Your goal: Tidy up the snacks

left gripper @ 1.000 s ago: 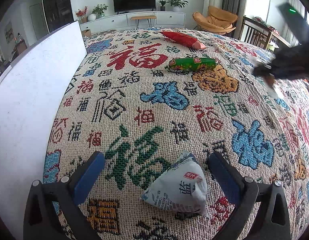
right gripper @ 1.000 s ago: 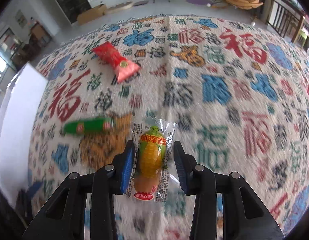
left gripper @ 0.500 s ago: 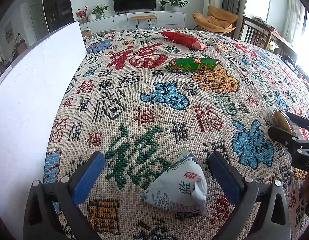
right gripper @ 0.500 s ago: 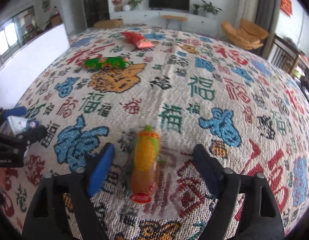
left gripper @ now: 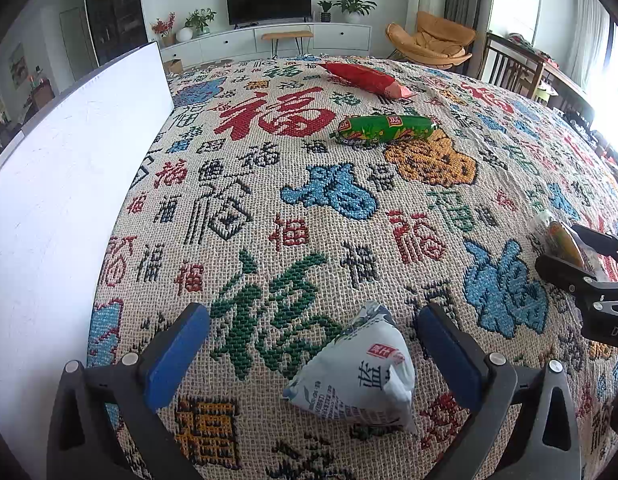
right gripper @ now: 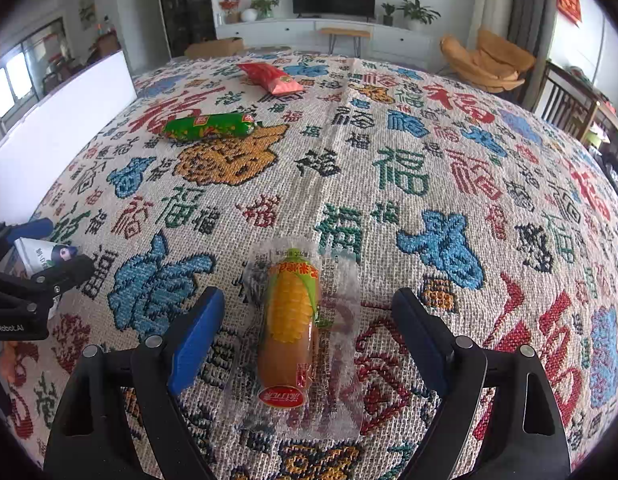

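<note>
A corn-print snack in a clear wrapper (right gripper: 293, 320) lies flat on the patterned cloth (right gripper: 409, 184). My right gripper (right gripper: 307, 298) stands open around it, both blue pads clear of the wrapper. A white triangular packet (left gripper: 361, 380) rests on the cloth between the open fingers of my left gripper (left gripper: 311, 316), nearer the right finger and not pressed. The left wrist view shows the right gripper (left gripper: 569, 250) at its right edge, with the corn snack (left gripper: 561, 240) between the fingers. Further back lie a green sausage (left gripper: 385, 128) and a red packet (left gripper: 365, 78).
A tall white board (left gripper: 69, 200) stands along the cloth's left side. At the left edge of the right wrist view, the left gripper (right gripper: 49, 248) and white packet (right gripper: 33, 252) show. Beyond the cloth are a TV cabinet, an orange chair and wooden chairs.
My right gripper came down with the corn snack gripped, then opened; the snack now lies loose on the cloth. The left gripper and white packet have not moved.
</note>
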### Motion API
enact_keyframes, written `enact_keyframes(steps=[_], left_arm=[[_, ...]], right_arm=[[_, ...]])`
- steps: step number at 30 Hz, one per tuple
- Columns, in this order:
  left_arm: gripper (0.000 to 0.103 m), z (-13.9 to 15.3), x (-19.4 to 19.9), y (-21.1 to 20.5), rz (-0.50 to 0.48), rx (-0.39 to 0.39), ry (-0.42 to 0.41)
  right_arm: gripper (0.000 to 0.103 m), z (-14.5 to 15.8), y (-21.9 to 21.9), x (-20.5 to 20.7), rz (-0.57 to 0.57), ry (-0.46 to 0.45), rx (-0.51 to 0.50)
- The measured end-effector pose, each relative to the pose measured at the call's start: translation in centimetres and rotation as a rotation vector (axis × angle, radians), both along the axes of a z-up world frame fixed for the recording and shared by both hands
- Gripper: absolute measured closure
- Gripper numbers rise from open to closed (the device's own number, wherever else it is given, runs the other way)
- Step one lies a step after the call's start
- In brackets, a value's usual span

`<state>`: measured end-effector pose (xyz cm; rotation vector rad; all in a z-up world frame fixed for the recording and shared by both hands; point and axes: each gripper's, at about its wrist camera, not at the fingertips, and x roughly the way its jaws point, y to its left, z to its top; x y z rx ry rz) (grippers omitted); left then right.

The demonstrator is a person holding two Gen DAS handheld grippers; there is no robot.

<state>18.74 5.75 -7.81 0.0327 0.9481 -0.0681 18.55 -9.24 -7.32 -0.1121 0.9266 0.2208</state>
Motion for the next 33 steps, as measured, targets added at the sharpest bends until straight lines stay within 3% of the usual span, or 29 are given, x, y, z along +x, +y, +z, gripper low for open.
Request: enact_keyframes(steps=[31, 33], left_arm=[[0.000, 0.03, -0.02, 0.00, -0.001, -0.004, 0.001], [0.000, 0.17, 0.17, 0.18, -0.034, -0.008, 0.029]], right_arm=[[0.015, 0.21, -0.26, -0.48, 0.000, -0.001, 0.002], [0.014, 0.28, -0.37, -0.65, 0.000, 0.000, 0.005]])
